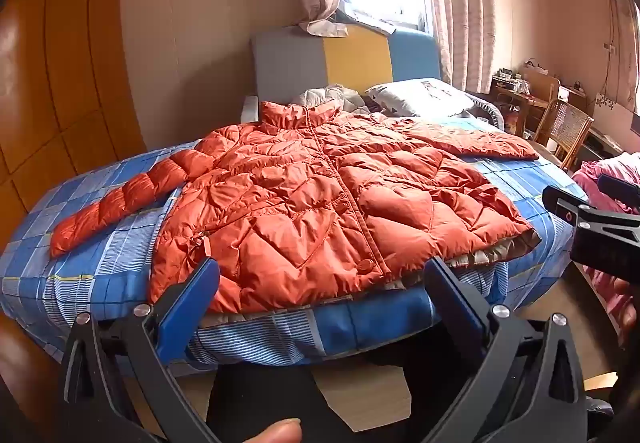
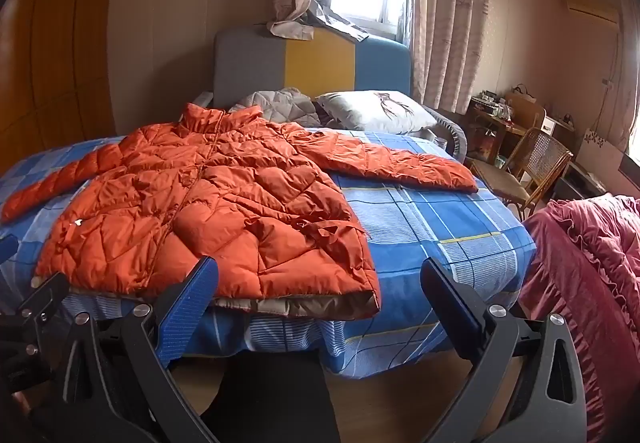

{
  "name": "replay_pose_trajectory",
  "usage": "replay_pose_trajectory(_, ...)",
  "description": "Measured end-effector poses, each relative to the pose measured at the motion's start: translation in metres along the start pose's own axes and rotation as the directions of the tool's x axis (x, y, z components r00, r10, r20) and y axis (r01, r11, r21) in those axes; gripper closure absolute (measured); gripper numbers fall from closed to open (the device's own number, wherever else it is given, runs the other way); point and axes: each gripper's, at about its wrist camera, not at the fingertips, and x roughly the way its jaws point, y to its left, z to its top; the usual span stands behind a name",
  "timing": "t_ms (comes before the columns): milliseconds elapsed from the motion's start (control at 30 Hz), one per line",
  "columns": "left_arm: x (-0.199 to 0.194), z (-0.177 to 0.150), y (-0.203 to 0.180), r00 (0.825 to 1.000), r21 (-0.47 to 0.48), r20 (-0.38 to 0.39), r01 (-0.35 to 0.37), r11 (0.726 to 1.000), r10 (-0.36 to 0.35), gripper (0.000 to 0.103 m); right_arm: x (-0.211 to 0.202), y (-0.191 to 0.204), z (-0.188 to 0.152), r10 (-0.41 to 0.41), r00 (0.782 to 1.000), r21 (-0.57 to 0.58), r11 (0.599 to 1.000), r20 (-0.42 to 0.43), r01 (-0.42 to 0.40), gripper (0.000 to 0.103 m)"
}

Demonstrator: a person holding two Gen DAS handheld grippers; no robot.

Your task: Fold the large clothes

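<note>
An orange quilted puffer jacket [image 1: 320, 199] lies flat and face up on the bed, collar toward the headboard, both sleeves spread out to the sides. It also shows in the right wrist view [image 2: 208, 203]. Its hem reaches the near edge of the bed. My left gripper [image 1: 322, 275] is open and empty, held just short of the hem's middle. My right gripper [image 2: 320, 275] is open and empty, near the hem's right corner. The right gripper's body shows at the right edge of the left wrist view [image 1: 600, 227].
The bed has a blue checked sheet [image 2: 432, 227] and a grey, yellow and blue headboard [image 1: 344, 59]. A white pillow [image 2: 376, 111] and grey quilt [image 2: 280, 103] lie at its head. A maroon ruffled blanket [image 2: 592, 263] is at the right. A wicker chair [image 2: 532, 167] and desk stand beyond.
</note>
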Motion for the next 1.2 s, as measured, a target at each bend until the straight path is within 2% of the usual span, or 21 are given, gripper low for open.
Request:
replay_pose_trajectory(733, 0.004, 0.002, 0.014, 0.999, -0.046, -0.002, -0.039, 0.998, 0.039, 0.002, 0.006, -0.003, -0.003, 0.001, 1.000, 0.004, 1.000, -0.013, 0.000, 0.003)
replay_pose_trajectory(1200, 0.007, 0.000, 0.017, 0.999, -0.063, -0.015, -0.038, 0.997, 0.037, 0.002, 0.011, -0.004, -0.006, 0.003, 0.999, 0.001, 1.000, -0.033, -0.003, 0.003)
